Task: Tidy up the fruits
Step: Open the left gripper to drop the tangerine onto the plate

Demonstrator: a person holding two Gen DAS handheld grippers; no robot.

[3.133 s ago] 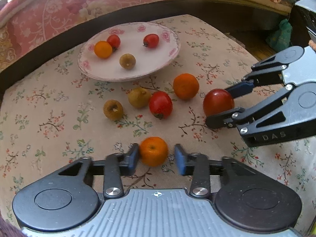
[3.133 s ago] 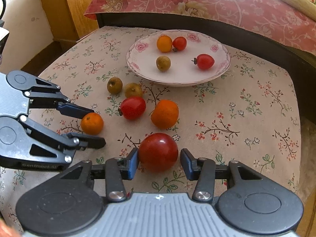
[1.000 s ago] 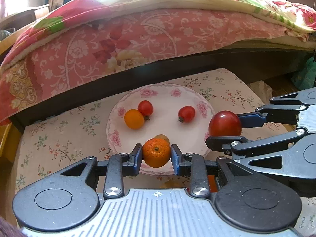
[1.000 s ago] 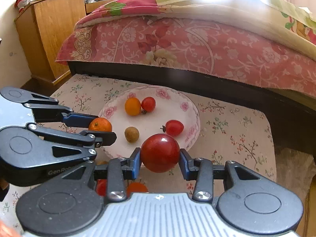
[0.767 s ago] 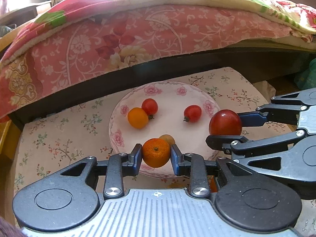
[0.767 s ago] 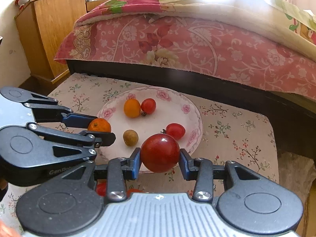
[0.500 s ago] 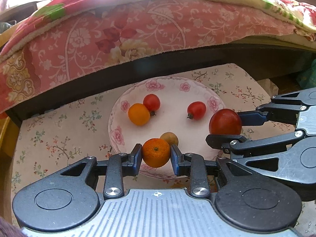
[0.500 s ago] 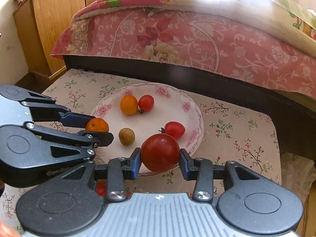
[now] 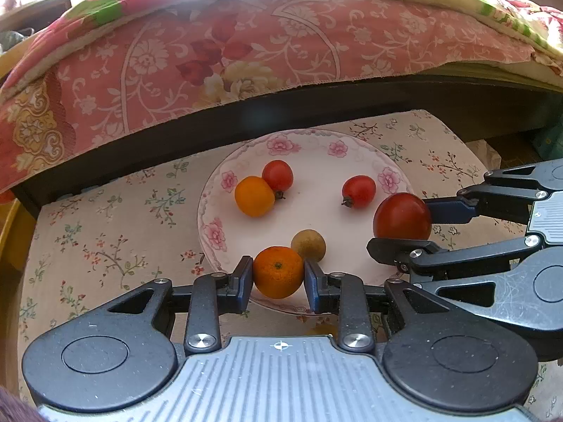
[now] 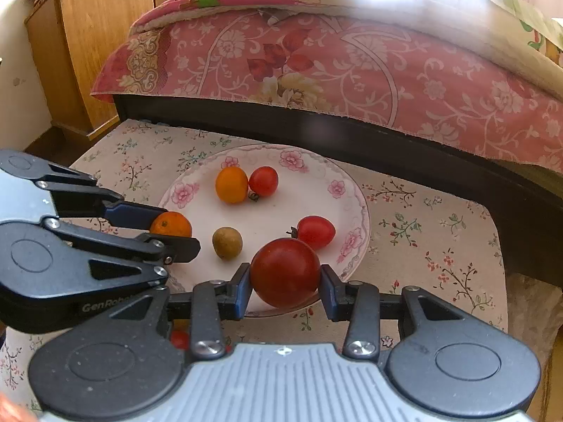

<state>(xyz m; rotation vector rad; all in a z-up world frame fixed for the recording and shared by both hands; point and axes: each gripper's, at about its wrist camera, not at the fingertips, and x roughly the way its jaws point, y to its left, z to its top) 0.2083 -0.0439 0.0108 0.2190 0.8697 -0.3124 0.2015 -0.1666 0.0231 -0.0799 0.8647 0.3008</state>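
My left gripper (image 9: 278,277) is shut on a small orange mandarin (image 9: 278,271), held above the near rim of the white floral plate (image 9: 211,207). My right gripper (image 10: 285,283) is shut on a large dark red tomato (image 10: 285,272), held over the plate's (image 10: 355,190) near right rim. On the plate lie an orange-yellow tomato (image 9: 254,196), a round red tomato (image 9: 278,175), an oval red tomato (image 9: 359,191) and a small brown-green fruit (image 9: 308,245). Each gripper shows in the other's view: the right gripper (image 9: 404,223) and the left gripper (image 10: 169,228).
The plate sits on a flowered cloth (image 9: 105,232) over a low table. A bed with a pink floral cover (image 10: 352,59) runs close behind it. A wooden cabinet (image 10: 91,42) stands at the far left. Red fruit (image 10: 179,338) peeks out under my right gripper.
Both grippers closed on their fruit, lifted them off the cloth and carried them toward the plate. Over the last second the plate has drawn slightly nearer in both views.
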